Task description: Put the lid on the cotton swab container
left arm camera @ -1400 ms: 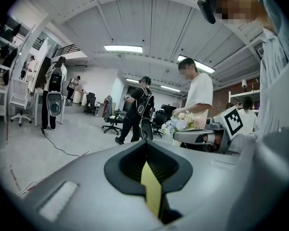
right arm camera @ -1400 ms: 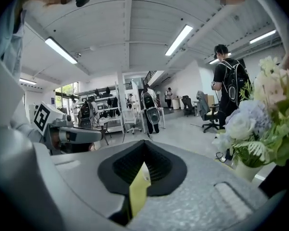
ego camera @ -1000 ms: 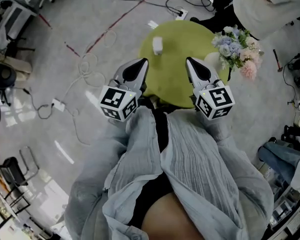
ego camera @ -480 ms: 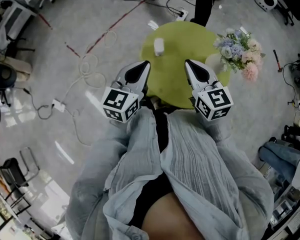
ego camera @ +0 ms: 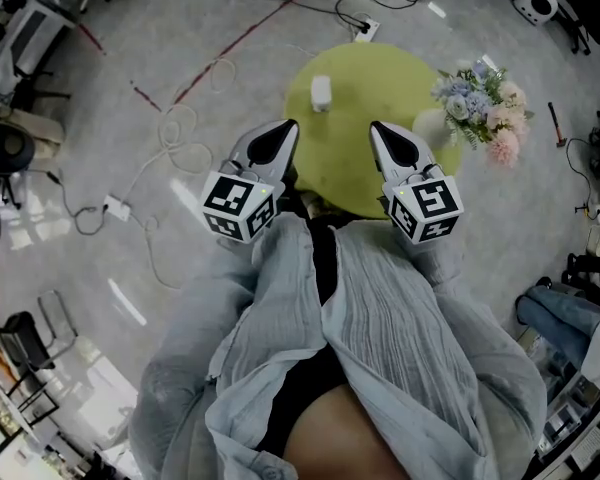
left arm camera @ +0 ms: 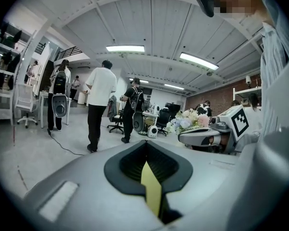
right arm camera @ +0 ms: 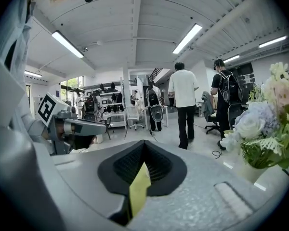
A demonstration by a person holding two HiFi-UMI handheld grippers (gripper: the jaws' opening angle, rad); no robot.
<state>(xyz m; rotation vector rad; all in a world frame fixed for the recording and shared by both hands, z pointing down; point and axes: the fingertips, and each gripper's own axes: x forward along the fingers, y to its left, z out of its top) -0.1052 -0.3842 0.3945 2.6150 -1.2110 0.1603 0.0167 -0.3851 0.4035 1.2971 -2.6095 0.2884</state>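
A small white container [ego camera: 321, 93] stands on the far left part of a round yellow-green table [ego camera: 365, 158]; I cannot make out a separate lid. My left gripper [ego camera: 280, 130] hovers over the table's near left edge with its jaws together and nothing held. At the near right, my right gripper [ego camera: 383, 130] hangs level with it, also shut and empty. Both point toward the table's far side, well short of the container. Neither gripper view shows the container; each shows only closed jaws with a sliver of table behind them.
A bouquet of pale flowers [ego camera: 480, 103] in a white vase stands at the table's right edge and looms close in the right gripper view [right arm camera: 272, 124]. Cables [ego camera: 180, 133] trail over the grey floor to the left. People [left arm camera: 98, 107] stand beyond the table.
The person who stood past the table's far edge has walked out of the head view. Both grippers have stayed almost where they were.
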